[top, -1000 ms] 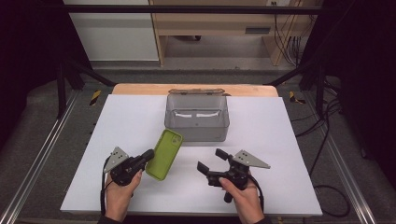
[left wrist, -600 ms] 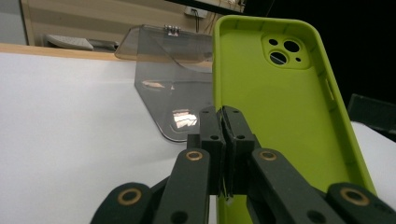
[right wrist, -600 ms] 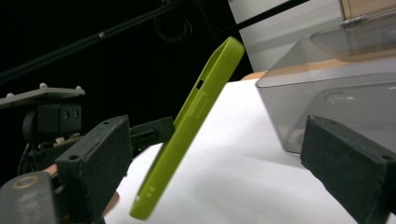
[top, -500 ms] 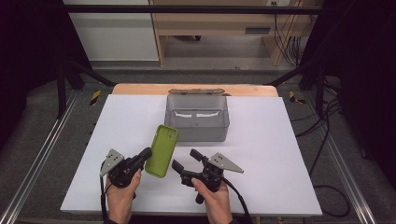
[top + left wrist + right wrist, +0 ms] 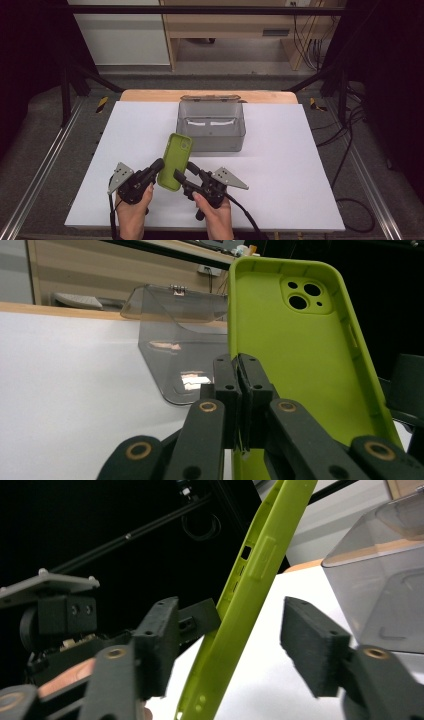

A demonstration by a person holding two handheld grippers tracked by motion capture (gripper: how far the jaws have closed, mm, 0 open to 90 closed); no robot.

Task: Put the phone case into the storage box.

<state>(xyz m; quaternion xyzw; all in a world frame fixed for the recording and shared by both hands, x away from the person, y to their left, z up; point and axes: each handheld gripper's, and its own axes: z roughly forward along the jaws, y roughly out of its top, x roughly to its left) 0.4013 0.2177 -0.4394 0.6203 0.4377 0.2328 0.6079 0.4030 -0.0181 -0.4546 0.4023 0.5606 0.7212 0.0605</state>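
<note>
Nearest the camera in the high view: two hands at the table's front edge, each with a gripper. Left gripper (image 5: 159,166) is clamped tight on the near-left edge of the green phone case (image 5: 175,161); in the left gripper view its pads (image 5: 239,390) meet with the case wall pinched between them, case (image 5: 300,365) standing up with its hollow inside and camera cutout facing that camera. The case is held off the white table (image 5: 300,150), tilted, long axis pointing away from the person, lower end between the two grippers. Right gripper (image 5: 186,175) sits just right of the case's lower end, jaws about half open and just been closing, with the case edge between them. Right gripper view: case (image 5: 250,595) seen edge-on, running up between the two pads; the left pad (image 5: 162,640) looks to be at or touching the case wall, hard to tell from this angle, while the right pad (image 5: 312,645) stands clearly apart from it. So no grip yet on that side. The left gripper's body (image 5: 55,615) shows behind the case there. Farther back, mid-table: a clear grey plastic box (image 5: 211,126), lid hinged open toward the far side, just beyond the case's top end, not touching it. Beyond that the wooden strip (image 5: 150,95) along the table's far edge.
</note>
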